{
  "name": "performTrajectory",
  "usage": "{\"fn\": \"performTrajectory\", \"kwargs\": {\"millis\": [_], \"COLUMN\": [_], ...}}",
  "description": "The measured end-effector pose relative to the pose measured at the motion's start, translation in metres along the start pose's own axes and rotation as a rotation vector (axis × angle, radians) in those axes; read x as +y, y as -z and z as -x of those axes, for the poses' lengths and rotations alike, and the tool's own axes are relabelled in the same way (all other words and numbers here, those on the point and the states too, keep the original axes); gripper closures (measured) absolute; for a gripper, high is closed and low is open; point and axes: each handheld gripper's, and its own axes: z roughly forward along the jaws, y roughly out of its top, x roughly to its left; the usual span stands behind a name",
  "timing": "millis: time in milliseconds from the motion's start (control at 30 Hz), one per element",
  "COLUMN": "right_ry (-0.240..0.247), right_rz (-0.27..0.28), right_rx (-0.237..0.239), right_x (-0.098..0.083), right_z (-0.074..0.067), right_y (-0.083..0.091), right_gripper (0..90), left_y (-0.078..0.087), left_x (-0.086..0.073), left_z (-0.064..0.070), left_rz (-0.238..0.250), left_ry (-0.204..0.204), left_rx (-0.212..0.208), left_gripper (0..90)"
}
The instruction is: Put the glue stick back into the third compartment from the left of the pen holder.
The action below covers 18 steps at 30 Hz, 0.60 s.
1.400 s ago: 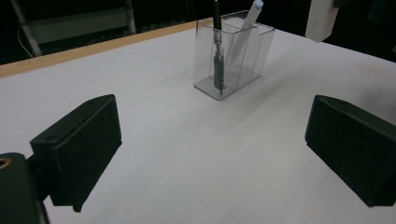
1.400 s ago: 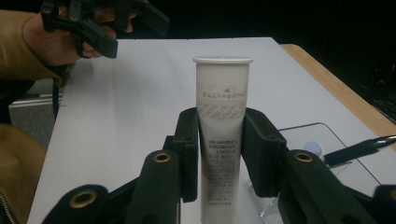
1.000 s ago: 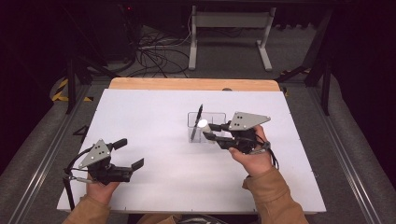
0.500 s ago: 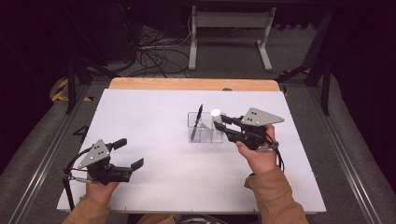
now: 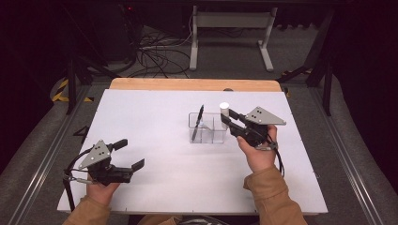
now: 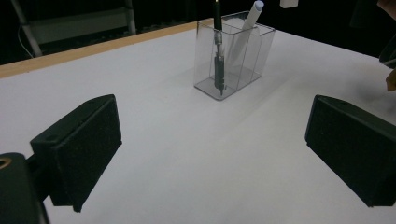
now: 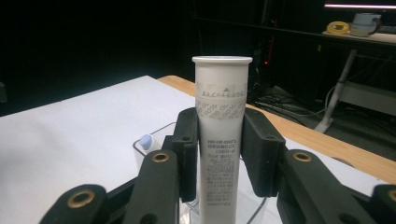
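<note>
A clear plastic holder (image 5: pixel 212 134) stands mid-table with a black pen (image 5: pixel 199 121) leaning in its left part. In the left gripper view the holder (image 6: pixel 243 70) also contains a white pen with a pale blue tip (image 6: pixel 248 25) beside the black pen (image 6: pixel 217 60). My right gripper (image 5: pixel 227 122) is shut on an upright white tube (image 5: pixel 224 109), held at the holder's right end. The black pads clamp the tube (image 7: pixel 222 135) on both sides in the right gripper view. My left gripper (image 5: pixel 130 153) rests near the front left, its jaws wide apart with nothing between them.
The white table top (image 5: pixel 155 117) ends in a wooden strip (image 5: pixel 187 84) at the far edge. Beyond it are a metal stand (image 5: pixel 230 33) and loose cables (image 5: pixel 155 56) on the floor. Rails run along both table sides.
My right gripper has carried the white tube to the right, from above the holder's left part to its right end. The left gripper has stayed put.
</note>
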Motion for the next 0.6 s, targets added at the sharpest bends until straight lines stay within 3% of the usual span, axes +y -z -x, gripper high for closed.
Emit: {"fn": "performTrajectory", "kwargs": {"millis": [300, 400, 600], "right_ry": [-0.007, 0.016, 0.037], "right_rz": [0.024, 0.070, 0.072], "right_rx": [-0.014, 0.002, -0.008], "right_x": [-0.002, -0.003, -0.009], "right_z": [0.002, 0.001, 0.001], "right_y": [-0.003, -0.005, -0.013], "right_gripper": [69.1, 69.1, 69.0], "left_y": [0.000, 0.000, -0.001], "left_x": [0.000, 0.000, 0.000], "left_z": [0.000, 0.000, 0.000], "left_rz": [0.000, -0.001, -0.004], "left_ry": [-0.001, -0.001, -0.001], "left_rx": [0.001, 0.001, -0.001], "left_gripper": [4.5, 4.5, 4.5]}}
